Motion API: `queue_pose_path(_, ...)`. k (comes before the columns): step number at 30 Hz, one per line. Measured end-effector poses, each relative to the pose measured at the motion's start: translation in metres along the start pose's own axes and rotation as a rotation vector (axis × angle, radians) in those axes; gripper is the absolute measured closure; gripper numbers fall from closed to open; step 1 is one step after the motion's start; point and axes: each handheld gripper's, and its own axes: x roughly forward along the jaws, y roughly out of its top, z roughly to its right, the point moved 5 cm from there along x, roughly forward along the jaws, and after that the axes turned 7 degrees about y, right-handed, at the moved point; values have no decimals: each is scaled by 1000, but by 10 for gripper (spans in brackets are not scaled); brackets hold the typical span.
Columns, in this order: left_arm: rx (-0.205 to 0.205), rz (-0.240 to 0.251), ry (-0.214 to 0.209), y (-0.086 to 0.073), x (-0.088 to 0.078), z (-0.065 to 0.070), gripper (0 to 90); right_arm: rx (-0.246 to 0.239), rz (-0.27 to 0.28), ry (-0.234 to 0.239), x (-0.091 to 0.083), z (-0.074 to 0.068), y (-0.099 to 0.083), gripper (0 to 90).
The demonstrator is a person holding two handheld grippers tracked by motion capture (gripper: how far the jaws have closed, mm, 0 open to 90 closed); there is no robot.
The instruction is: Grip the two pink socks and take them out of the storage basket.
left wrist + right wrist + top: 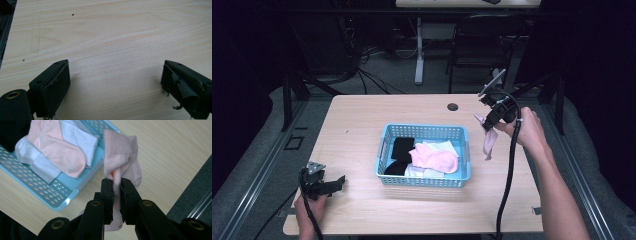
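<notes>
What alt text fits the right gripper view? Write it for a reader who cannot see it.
The right gripper pinches a pale pink knit sock above the light wooden table. Behind it to the left, a light blue perforated plastic basket holds another pink sock and white socks.

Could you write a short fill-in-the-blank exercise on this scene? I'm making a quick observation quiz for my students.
1. The right claw is shut on a ____ sock, held up beside the basket.
2. The basket on the table is light ____ in colour.
3. The left claw has its jaws ____ with nothing but bare tabletop between them.
4. In the basket, a pink sock lies beside white socks and ____ ones.

Missing words: pink; blue; open; black
</notes>
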Motion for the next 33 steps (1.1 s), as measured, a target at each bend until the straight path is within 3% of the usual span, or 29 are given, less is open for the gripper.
queue_pose_path(10,0,-1,1,0,0,0,88,82,-1,-13,12,28,-19,813)
queue_pose_path(14,0,0,0,0,0,0,88,112,-30,-19,18,42,-30,813)
queue_pose_path(21,0,0,0,0,0,0,88,142,-34,-21,28,53,-41,813)
queue_pose_path(28,0,-2,1,0,0,0,88,163,-67,-9,50,64,-54,811)
queue_pose_path(32,0,-2,1,0,0,0,88,181,-97,11,77,70,-62,807)
queue_pose_path(33,0,-1,1,0,0,0,88,181,-97,11,77,70,-62,807)
